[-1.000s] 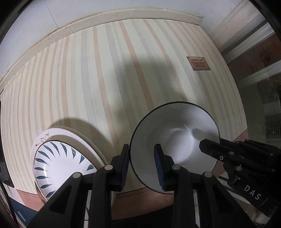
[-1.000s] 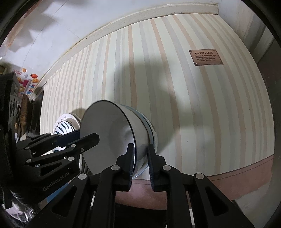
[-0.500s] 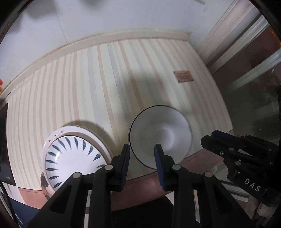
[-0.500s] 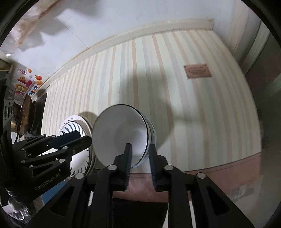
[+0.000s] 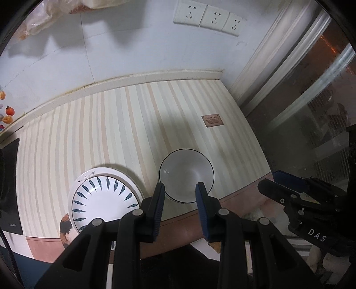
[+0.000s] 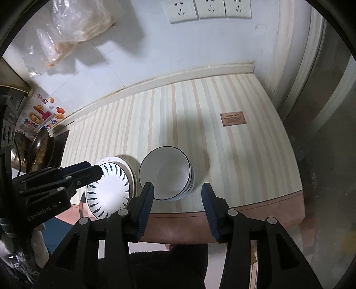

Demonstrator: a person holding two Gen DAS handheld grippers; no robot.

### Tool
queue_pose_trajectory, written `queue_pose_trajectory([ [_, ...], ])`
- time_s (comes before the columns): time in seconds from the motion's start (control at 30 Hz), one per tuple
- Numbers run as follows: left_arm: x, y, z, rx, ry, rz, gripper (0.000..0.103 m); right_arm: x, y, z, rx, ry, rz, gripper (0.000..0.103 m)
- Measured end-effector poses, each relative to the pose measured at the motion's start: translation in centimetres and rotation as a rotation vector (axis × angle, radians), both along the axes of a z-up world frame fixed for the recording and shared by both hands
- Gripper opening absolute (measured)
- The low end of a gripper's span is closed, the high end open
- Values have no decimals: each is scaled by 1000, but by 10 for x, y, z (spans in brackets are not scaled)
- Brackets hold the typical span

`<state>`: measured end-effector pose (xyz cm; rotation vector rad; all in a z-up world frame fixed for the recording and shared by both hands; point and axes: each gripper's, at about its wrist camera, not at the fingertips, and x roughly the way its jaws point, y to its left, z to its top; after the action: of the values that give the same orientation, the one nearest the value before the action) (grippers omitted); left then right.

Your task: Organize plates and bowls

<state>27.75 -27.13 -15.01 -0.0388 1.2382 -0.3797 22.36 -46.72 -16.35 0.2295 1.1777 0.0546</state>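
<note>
A stack of white bowls with dark rims point(image 5: 186, 175) point(image 6: 165, 175) stands near the front edge of the striped mat. Left of it lies a stack of white plates with blue leaf marks point(image 5: 103, 196) point(image 6: 109, 191). My left gripper point(image 5: 180, 191) is open and empty, raised above the bowls' near rim. My right gripper point(image 6: 177, 192) is open wide and empty, pulled back above the bowls. Each gripper shows in the other's view: the right one point(image 5: 296, 195) at the right, the left one point(image 6: 66, 175) over the plates.
The striped mat point(image 5: 124, 133) covers a brown counter point(image 6: 178, 224) against a white tiled wall with sockets point(image 5: 207, 15). A brown label point(image 6: 233, 119) lies on the mat at the right. Dark cookware point(image 6: 37, 153) stands at the far left. A plastic bag point(image 6: 73, 26) hangs above.
My right gripper has let go of the bowl rim and opened wide. Both grippers have risen and drawn back from the bowls, which now rest stacked on the mat.
</note>
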Motion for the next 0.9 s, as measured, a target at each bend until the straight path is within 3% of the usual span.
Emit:
queue_pose_trajectory([
  [0.33, -2, 0, 0, -4, 4, 3, 27, -9, -2, 9, 4, -14, -14, 49],
  [0.43, 4, 0, -12, 0, 22, 14, 32, -10, -3, 8, 9, -11, -17, 58],
  [0.5, 11, 1, -25, -1, 48, 20, 32, -4, -8, 1, 17, -4, -20, 74],
  [0.73, 55, 9, -104, -59, 243, 77, 33, 23, -24, -47, 92, 53, -33, 76],
  [0.9, 81, 14, -155, -96, 362, 107, 33, 52, -39, -115, 216, 139, -56, 76],
])
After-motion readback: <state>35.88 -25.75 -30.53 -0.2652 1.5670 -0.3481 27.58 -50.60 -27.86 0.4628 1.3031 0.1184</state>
